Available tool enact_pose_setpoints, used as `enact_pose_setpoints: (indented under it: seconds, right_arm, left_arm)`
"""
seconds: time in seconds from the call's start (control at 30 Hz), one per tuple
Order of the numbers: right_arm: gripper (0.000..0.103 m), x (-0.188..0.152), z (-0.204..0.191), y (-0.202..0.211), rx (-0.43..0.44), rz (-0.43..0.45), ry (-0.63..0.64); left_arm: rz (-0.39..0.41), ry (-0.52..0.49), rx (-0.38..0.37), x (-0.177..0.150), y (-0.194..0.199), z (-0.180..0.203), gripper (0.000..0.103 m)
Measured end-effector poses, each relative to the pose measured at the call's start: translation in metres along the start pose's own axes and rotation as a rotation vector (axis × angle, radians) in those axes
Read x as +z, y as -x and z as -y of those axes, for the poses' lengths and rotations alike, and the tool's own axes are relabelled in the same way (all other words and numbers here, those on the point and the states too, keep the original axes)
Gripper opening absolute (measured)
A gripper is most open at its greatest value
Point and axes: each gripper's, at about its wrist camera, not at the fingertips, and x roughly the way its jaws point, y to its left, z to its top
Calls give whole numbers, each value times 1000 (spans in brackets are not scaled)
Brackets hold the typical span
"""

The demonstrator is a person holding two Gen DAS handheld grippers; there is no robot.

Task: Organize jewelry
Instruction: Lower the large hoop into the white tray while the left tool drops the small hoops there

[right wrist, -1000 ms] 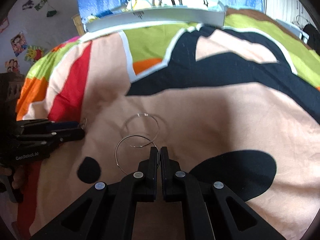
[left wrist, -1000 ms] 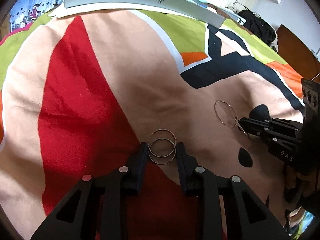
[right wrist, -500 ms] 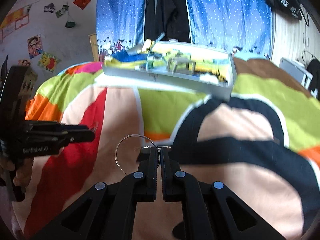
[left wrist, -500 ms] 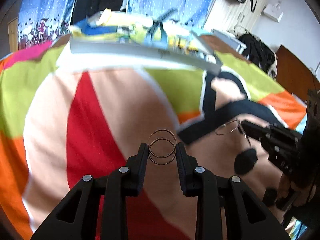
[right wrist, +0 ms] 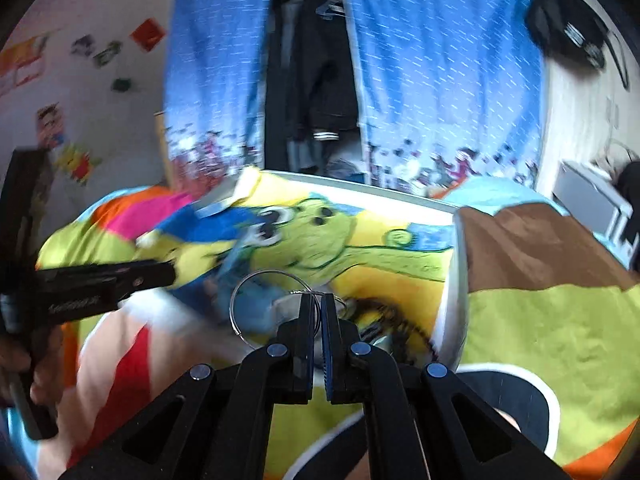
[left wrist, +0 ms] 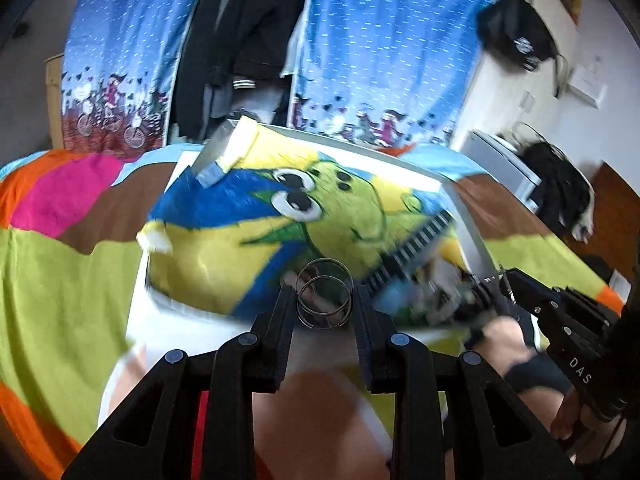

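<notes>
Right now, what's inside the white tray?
The white tray holds a cartoon-print cloth and a black comb-like piece, blurred. Whatever lies under the cloth is hidden.

A bright patchwork bedspread (left wrist: 60, 280) carries a white tray (left wrist: 466, 216) lined with cartoon cloth (left wrist: 280, 216).

Ahead of you the white tray's near rim (left wrist: 192, 312) is low and passable; its tall right wall (right wrist: 450, 280) and a black comb (left wrist: 412, 246) block the right.
</notes>
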Motion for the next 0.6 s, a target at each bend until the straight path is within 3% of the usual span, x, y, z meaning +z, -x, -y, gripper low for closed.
enact_pose_setpoints:
  seconds: [0.13,0.37,0.47,0.6]
  right_arm:
    - [4,1,23,-33,-20,-58,-103]
    - [4,-17,37,-43,-34,-121,-167]
    - [5,-22,39,-39,-39,-131,-171]
    - [25,-27,39,-27,-45,-116,-174]
  left_arm:
    - [-49,50,24,12,-32,-5,24]
    - [-100,90,42,7,-57,-4,25]
    - [-90,83,59,5,-55,-4,35]
    - [-54,66,95,1,-44,-1,61]
